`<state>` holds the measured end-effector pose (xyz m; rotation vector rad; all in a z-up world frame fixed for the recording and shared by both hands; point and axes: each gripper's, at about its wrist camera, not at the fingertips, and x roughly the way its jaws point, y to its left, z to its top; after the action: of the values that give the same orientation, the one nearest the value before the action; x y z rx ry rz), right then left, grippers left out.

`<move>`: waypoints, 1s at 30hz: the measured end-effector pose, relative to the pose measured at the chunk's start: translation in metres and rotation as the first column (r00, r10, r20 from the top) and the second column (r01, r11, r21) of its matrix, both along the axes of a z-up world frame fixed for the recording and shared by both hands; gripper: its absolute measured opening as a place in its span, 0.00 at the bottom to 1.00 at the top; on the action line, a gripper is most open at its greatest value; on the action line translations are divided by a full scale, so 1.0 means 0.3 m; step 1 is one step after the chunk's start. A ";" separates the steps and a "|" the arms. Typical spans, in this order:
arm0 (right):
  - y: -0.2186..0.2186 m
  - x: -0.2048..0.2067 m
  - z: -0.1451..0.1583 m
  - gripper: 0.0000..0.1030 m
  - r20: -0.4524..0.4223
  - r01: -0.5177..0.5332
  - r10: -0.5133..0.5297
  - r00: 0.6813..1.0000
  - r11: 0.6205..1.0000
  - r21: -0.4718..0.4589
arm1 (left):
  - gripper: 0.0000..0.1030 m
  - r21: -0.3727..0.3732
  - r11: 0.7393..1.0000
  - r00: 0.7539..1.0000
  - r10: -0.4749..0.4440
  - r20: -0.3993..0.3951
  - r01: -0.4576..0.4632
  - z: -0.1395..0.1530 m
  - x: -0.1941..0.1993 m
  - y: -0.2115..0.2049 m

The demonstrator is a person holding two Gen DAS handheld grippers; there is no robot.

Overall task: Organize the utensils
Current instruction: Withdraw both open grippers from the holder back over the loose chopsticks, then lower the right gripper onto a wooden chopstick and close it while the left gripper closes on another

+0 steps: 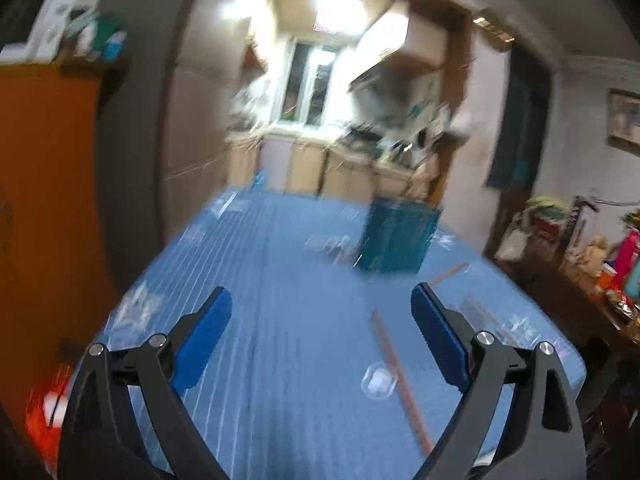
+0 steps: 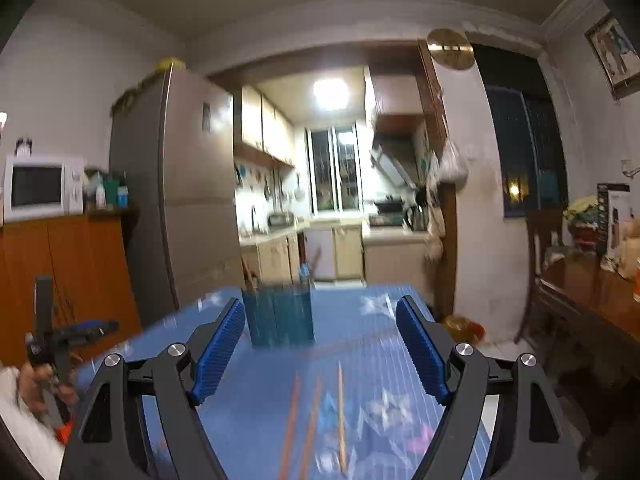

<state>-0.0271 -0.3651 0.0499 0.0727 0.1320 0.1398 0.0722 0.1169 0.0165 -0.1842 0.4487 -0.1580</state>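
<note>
A teal ribbed utensil holder (image 1: pixel 394 236) stands on the blue-clothed table (image 1: pixel 260 280), far right of centre in the blurred left wrist view. A long reddish chopstick (image 1: pixel 400 380) lies ahead of my left gripper (image 1: pixel 321 292), which is open and empty. In the right wrist view the holder (image 2: pixel 280 316) stands just beyond my right gripper (image 2: pixel 320 304), with a few sticks (image 2: pixel 314 260) poking out of it. That gripper is open too, with nothing between its pads. Three chopsticks (image 2: pixel 316 412) lie on the cloth below it. A hand (image 2: pixel 40 380) holds the left gripper (image 2: pixel 92 326) at the far left.
A grey fridge (image 2: pixel 180 200) and an orange cabinet (image 2: pixel 60 272) with a microwave (image 2: pixel 38 188) stand left of the table. A cluttered wooden sideboard (image 2: pixel 592 288) runs along the right. A kitchen opens behind the table's far edge.
</note>
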 end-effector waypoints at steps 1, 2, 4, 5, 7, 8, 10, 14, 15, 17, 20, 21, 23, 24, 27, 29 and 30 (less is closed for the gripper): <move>0.004 -0.020 -0.039 0.74 -0.018 0.001 -0.001 1.000 1.000 -0.015 | 0.85 -0.003 1.000 0.999 0.005 -0.032 -0.005 -0.028 -0.013 0.003; 0.013 -0.037 -0.086 0.71 -0.043 -0.003 0.002 0.999 0.999 -0.033 | 0.85 0.008 1.000 0.997 0.012 -0.072 -0.011 -0.061 -0.027 -0.004; 0.045 -0.048 -0.173 0.57 -0.108 -0.014 0.007 0.994 0.998 -0.068 | 0.85 0.040 0.999 0.990 -0.005 -0.139 0.011 -0.131 -0.049 -0.041; 0.066 -0.043 -0.225 0.52 -0.154 -0.029 0.017 0.988 0.997 -0.077 | 0.85 0.056 0.998 0.984 -0.021 -0.176 0.032 -0.170 -0.055 -0.074; 0.089 -0.035 -0.302 0.40 -0.216 -0.057 0.042 0.976 0.996 -0.062 | 0.85 0.070 0.993 0.972 -0.074 -0.224 0.092 -0.233 -0.077 -0.121; 0.101 -0.033 -0.341 0.36 -0.242 -0.069 0.057 0.969 0.997 -0.043 | 0.85 0.070 0.990 0.967 -0.102 -0.233 0.122 -0.260 -0.093 -0.147; 0.130 -0.027 -0.395 0.22 -0.285 -0.086 0.076 0.956 0.996 -0.020 | 0.84 0.056 0.984 0.963 -0.152 -0.221 0.168 -0.283 -0.128 -0.180; 0.210 -0.029 -0.482 0.19 -0.343 -0.134 0.106 0.933 0.989 -0.057 | 0.73 0.082 0.975 0.964 -0.187 -0.191 0.205 -0.295 -0.162 -0.237; 0.231 -0.033 -0.494 0.19 -0.346 -0.147 0.111 0.931 0.986 -0.079 | 0.73 0.079 0.976 0.966 -0.185 -0.181 0.202 -0.293 -0.165 -0.241; 0.265 -0.040 -0.510 0.19 -0.347 -0.171 0.125 0.929 0.980 -0.104 | 0.72 0.070 0.980 0.974 -0.175 -0.142 0.186 -0.284 -0.179 -0.238; 0.287 -0.046 -0.530 0.19 -0.339 -0.184 0.131 0.932 0.974 -0.131 | 0.69 0.118 0.978 0.983 -0.162 -0.089 0.172 -0.292 -0.225 -0.257; 0.288 -0.043 -0.536 0.19 -0.333 -0.183 0.127 0.934 0.973 -0.141 | 0.67 0.136 0.975 0.983 -0.166 -0.079 0.175 -0.298 -0.230 -0.272; 0.295 -0.030 -0.536 0.17 -0.321 -0.175 0.115 0.940 0.970 -0.166 | 0.60 0.164 0.969 0.982 -0.177 -0.071 0.186 -0.313 -0.241 -0.305; 0.303 -0.024 -0.538 0.15 -0.314 -0.171 0.107 0.943 0.968 -0.184 | 0.59 0.175 0.966 0.981 -0.178 -0.074 0.188 -0.320 -0.241 -0.320; 0.322 -0.011 -0.541 0.13 -0.298 -0.173 0.102 0.949 0.960 -0.222 | 0.54 0.195 0.962 0.981 -0.181 -0.074 0.192 -0.331 -0.229 -0.350; 0.326 -0.001 -0.544 0.13 -0.298 -0.176 0.102 0.949 0.956 -0.234 | 0.51 0.208 0.959 0.981 -0.182 -0.067 0.192 -0.334 -0.223 -0.363; 0.329 0.007 -0.548 0.13 -0.300 -0.175 0.101 0.949 0.956 -0.234 | 0.50 0.210 0.958 0.981 -0.185 -0.066 0.195 -0.335 -0.220 -0.371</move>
<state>-0.0250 -0.2666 -0.1144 -0.1785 0.4438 0.2524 0.0061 0.0056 -0.0840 0.0696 0.5259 -0.2922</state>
